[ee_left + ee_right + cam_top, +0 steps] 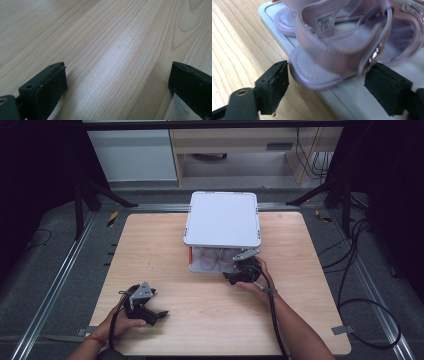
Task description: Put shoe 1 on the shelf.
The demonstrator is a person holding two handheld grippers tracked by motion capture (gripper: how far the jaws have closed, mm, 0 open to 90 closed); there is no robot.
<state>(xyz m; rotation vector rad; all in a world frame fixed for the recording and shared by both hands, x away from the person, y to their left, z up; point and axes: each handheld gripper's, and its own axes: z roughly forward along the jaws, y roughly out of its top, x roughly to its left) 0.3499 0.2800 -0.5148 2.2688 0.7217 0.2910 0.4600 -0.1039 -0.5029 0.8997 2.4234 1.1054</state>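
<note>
Between open right claw (325, 85) jaws: purple sandal (337, 50) heel, w/ box (367, 100) edge under

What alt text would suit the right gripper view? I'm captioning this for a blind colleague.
A lilac sandal with a wide strap and a white label inside sits between the open right gripper jaws, its heel end jutting over the edge of a white tray. A second sandal lies behind; wooden table at left.

Left gripper (117, 82) has bare table (165, 245) between and ahead of its wide-apart jaws. Right gripper (325, 85) is boxed in: a lilac sandal (337, 50) sits between its spread jaws, the white box (222, 217) rising just behind.
</note>
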